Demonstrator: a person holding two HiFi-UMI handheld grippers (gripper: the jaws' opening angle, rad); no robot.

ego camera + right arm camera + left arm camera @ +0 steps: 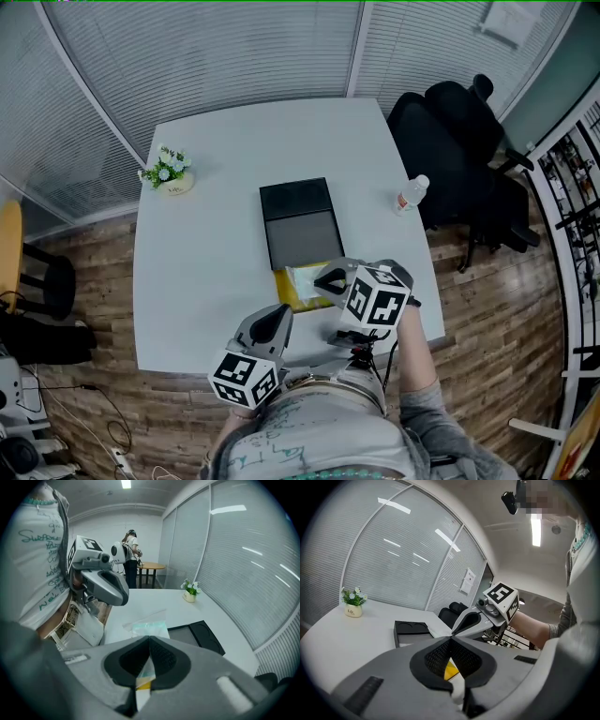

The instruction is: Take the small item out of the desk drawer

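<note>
packet pinched in jaws of right gripper, unseen from head view

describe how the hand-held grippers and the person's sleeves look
The left hand-held gripper and right hand-held gripper each have a smooth grey moulded shell, black mesh-textured pads and a white cube printed with black square markers. The person wears a grey sleeve and a light top with teal lettering.

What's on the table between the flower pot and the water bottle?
Head view: only the black tray sits between flower pot and bottle.
</note>
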